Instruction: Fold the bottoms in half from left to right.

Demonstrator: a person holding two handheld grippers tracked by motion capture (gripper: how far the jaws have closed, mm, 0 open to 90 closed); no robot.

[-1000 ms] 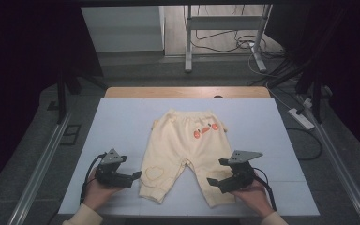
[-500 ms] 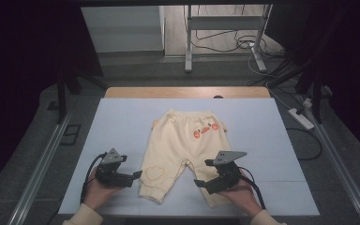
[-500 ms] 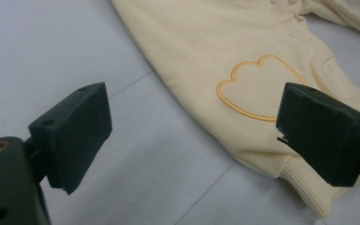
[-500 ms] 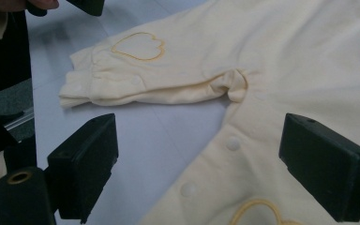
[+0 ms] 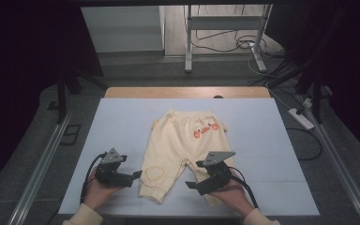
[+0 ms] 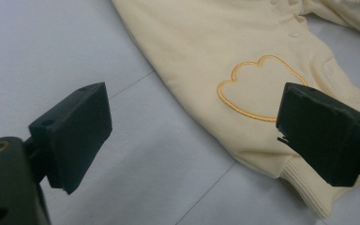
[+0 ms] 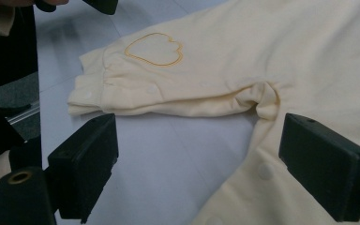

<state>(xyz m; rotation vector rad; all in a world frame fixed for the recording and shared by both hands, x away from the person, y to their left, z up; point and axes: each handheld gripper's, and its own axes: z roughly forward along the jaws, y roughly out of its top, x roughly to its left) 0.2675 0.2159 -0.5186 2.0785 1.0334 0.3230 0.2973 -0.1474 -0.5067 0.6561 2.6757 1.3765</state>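
Cream pants (image 5: 183, 145) are lying flat on the pale blue bench (image 5: 122, 126), waistband at the far side and both legs pointing toward the person. An orange print is showing on the right hip, and an orange outlined heart (image 5: 153, 172) is sitting on the left leg near its ribbed cuff.

The left gripper (image 5: 135, 176) is resting low over the bench just beside the left leg's outer edge, held in the left hand (image 5: 101, 192). In the left gripper view its jaws are standing wide apart and gripping nothing, with one over bare bench and the other over the cloth (image 6: 243, 70) beside the heart (image 6: 258, 89) and the cuff.

The right gripper (image 5: 193, 186) is lying over the right leg, held in the right hand (image 5: 232, 191), and is pointing toward the crotch. In the right gripper view its jaws are also spread wide and empty, framing the gap between the two legs; the left leg (image 7: 178, 79) is stretching across the view with the heart (image 7: 154, 49) near its cuff, and snap buttons are showing along the inseam
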